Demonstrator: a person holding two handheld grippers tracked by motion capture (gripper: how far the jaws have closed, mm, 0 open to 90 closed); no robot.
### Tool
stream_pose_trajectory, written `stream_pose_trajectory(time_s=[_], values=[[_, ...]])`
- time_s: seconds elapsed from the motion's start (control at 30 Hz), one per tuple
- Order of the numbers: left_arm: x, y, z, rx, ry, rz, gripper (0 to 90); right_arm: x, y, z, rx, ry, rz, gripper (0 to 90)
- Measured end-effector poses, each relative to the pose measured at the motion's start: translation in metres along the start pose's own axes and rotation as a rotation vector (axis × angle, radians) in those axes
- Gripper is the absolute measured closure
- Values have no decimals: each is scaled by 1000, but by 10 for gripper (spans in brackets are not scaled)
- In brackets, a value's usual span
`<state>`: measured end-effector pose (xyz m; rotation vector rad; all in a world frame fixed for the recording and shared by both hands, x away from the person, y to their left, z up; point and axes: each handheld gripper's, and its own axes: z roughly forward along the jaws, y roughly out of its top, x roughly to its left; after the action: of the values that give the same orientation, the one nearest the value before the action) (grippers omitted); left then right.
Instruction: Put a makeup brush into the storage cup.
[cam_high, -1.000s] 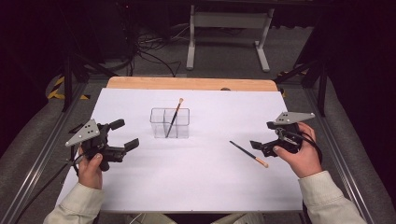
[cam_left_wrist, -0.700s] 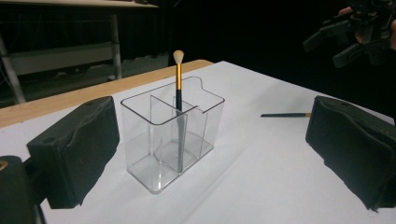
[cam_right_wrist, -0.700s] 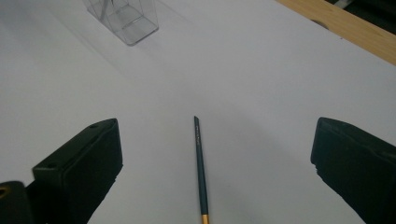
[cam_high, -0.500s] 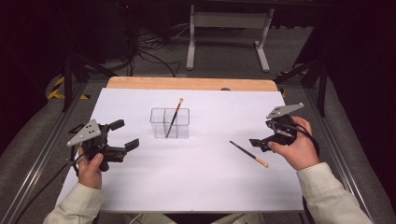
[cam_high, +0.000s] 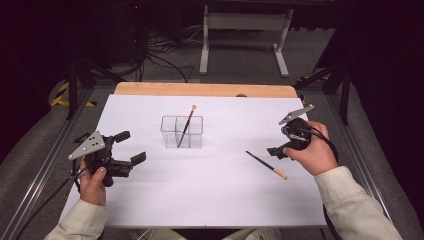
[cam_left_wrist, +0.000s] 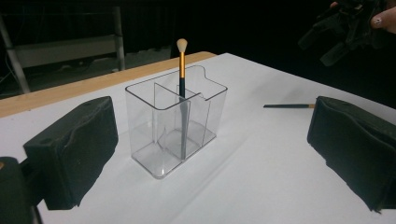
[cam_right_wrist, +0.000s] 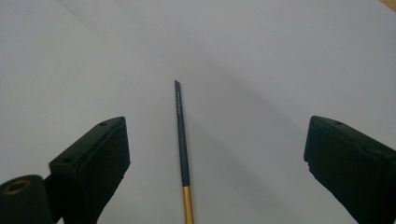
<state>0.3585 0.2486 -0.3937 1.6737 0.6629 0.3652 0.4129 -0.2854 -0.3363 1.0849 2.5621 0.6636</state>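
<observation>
A clear plastic holder (cam_high: 182, 132) with compartments stands mid-table, and a black-and-gold brush (cam_high: 187, 122) stands in it, bristles up. A second brush (cam_high: 266, 165) lies flat on the white table to the right. My right gripper (cam_high: 279, 142) hovers just right of that brush and tilts down at it. It is open and its jaws have just been closing slightly. The brush handle (cam_right_wrist: 182, 149) lies on the table in line between them, untouched. My left gripper (cam_high: 131, 146) is open and empty at the left, aimed at the holder (cam_left_wrist: 175, 126) and its brush (cam_left_wrist: 181, 70).
The white sheet (cam_high: 210, 195) covers the table, with a wooden strip (cam_high: 205, 89) along the far edge. Metal rails run down both sides. A frame stand (cam_high: 245, 30) and cables lie on the dark floor beyond. The right gripper (cam_left_wrist: 341, 32) shows far off in the left gripper view.
My right hand has shifted a little left and away, and its gripper has tipped down toward the lying brush. The left hand and both brushes have stayed put.
</observation>
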Motion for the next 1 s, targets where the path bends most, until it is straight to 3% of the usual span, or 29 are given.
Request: stream_pose_trajectory(time_s=[0.33,0.83,1.0], values=[[0,-1,0,7,12,-1,21,-2,5,13,68,6,1,97],[2,-3,2,19,7,-6,20,0,3,33,155,32,18,221],[2,-2,2,17,6,-4,19,2,0,40,188,41,27,307]])
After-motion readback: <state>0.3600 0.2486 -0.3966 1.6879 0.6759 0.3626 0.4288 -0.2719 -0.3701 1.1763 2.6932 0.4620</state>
